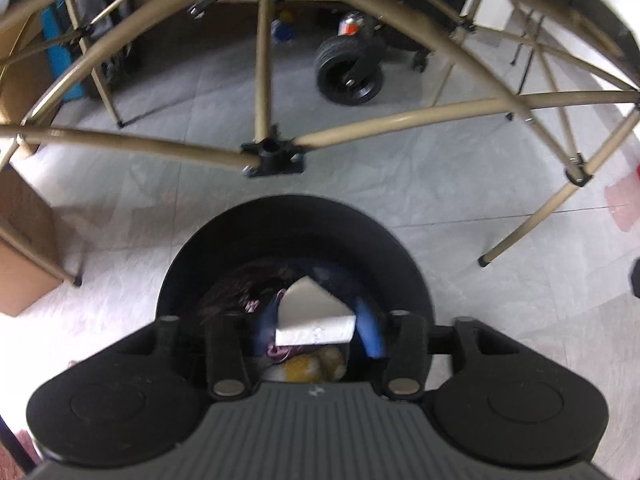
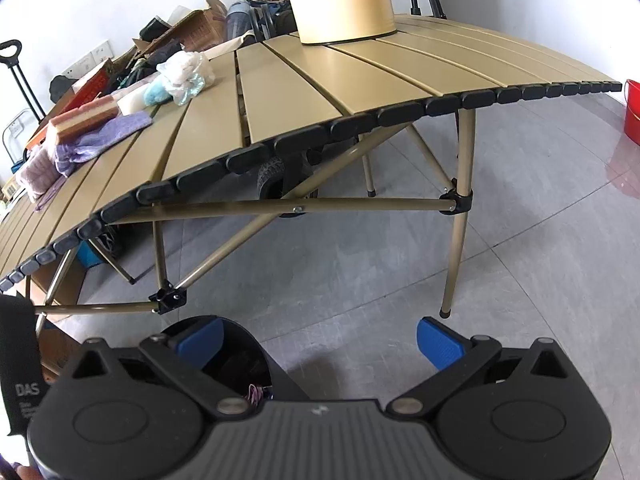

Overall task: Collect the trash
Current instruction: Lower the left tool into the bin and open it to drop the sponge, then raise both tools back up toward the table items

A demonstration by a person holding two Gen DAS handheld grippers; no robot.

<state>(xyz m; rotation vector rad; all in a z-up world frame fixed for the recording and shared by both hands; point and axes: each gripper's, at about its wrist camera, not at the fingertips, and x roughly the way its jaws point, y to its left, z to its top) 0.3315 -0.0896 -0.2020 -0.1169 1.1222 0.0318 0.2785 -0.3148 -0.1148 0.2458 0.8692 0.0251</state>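
Note:
In the left wrist view I look down into a round black trash bin on the floor. My left gripper hangs over its mouth, jaws apart. A white foam-like block lies between the blue fingers, and I see no pad pressing on it. Below it the bin holds dark, purple and yellow scraps. In the right wrist view my right gripper stands wide open with nothing between its blue pads. It is just right of the bin.
A tan slatted folding table stands ahead, its leg frame just beyond the bin. On it lie a striped sponge, a purple cloth, a crumpled plastic bag and a tan cylinder. A cardboard box stands left, a red bucket far right.

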